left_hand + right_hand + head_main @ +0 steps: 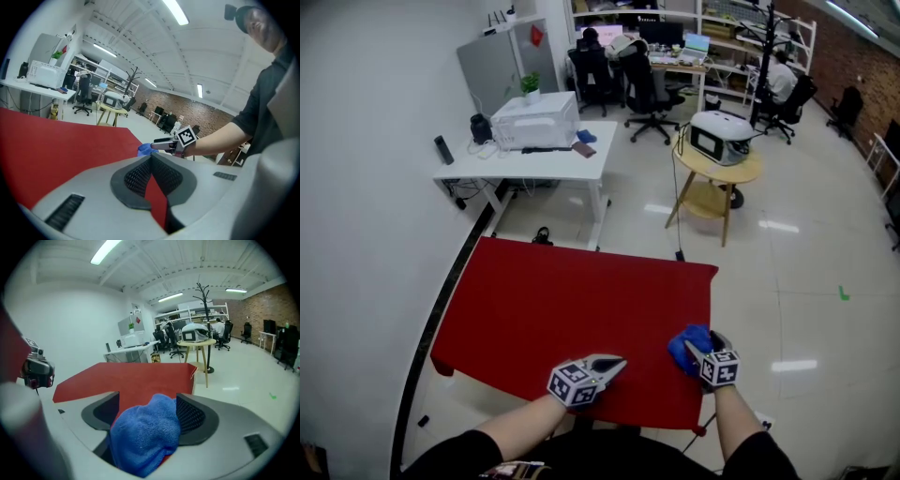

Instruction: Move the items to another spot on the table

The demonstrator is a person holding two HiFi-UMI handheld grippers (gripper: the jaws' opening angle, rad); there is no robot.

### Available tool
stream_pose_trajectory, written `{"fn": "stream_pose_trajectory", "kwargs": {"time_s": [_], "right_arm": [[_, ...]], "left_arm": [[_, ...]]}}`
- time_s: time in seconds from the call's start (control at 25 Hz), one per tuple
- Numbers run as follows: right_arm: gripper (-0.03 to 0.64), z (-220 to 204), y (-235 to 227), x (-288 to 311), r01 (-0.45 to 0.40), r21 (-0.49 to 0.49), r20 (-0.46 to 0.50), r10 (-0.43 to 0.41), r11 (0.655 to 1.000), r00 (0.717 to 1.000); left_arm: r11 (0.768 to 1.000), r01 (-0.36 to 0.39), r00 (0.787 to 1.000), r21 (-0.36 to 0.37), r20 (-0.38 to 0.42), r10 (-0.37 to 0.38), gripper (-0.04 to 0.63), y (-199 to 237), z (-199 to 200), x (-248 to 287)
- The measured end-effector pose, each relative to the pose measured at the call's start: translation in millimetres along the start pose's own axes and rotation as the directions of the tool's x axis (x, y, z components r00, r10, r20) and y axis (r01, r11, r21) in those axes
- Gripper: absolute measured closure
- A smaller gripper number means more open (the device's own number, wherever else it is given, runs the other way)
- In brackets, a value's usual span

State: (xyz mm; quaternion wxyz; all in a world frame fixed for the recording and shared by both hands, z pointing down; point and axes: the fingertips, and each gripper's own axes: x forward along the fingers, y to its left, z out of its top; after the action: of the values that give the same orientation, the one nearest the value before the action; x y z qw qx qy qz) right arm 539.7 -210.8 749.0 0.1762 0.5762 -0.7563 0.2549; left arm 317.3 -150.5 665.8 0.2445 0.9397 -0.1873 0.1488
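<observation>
Looking down on the red desk, we find the blue cloth bunched up at its near right part, close to the right edge. Our right gripper stands around it with the jaws spread wide. The cloth sits between them, against one pad and clear of the other, so it is released rather than squeezed. Our left gripper hangs over the desk's near edge, to the left of the cloth and apart from it, its jaws clenched together at the tips with nothing in them. Beyond the far edge stands a white desk carrying a white boxy appliance. To its right a round wooden stand bears another white appliance. Office chairs stand farther back.
</observation>
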Motion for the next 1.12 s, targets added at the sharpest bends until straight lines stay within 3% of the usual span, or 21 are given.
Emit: {"fn": "stream_pose_trajectory", "kwargs": {"time_s": [0.16,0.36,0.44,0.52,0.76,0.92,1.12], "right_arm": [[0.23,33.2,45.1,-38.9,-0.047,-0.032,0.076,0.049,0.998,0.996],[0.244,54.8,170.9,-70.5,-0.215,-0.015,0.104,0.215,0.977,0.971],[0.289,52.0,229.6,-70.5,-0.28,-0.008,0.102,0.279,0.96,0.955],[0.38,47.6,284.2,-64.9,-0.315,-0.003,0.102,0.314,0.949,0.944],[0.555,53.4,425.9,-49.7,-0.337,0.063,0.173,0.322,0.939,0.931],[0.609,74.3,491.6,-60.0,-0.393,0.02,0.196,0.382,0.919,0.903],[0.632,76.2,521.3,-90.4,-0.455,-0.051,0.205,0.455,0.889,0.867]], "left_arm": [[1.0,0.016,0.998,-0.002,0.056,-0.016,0.603,-0.9,18.8,-31.9],[0.998,0.055,0.993,0.038,0.101,-0.059,0.603,-1.7,33.2,-108.3],[0.996,0.064,0.99,0.059,0.12,-0.071,0.603,10.6,32.0,-148.7],[0.996,0.068,0.989,0.064,0.127,-0.076,0.603,28.8,24.7,-191.8],[0.994,0.087,0.99,0.066,0.104,-0.094,0.603,73.3,1.1,-322.2],[0.994,0.097,0.987,0.049,0.127,-0.103,0.603,68.5,-1.4,-370.4],[0.995,0.09,0.982,0.038,0.165,-0.095,0.603,37.0,-9.9,-382.4]]}}
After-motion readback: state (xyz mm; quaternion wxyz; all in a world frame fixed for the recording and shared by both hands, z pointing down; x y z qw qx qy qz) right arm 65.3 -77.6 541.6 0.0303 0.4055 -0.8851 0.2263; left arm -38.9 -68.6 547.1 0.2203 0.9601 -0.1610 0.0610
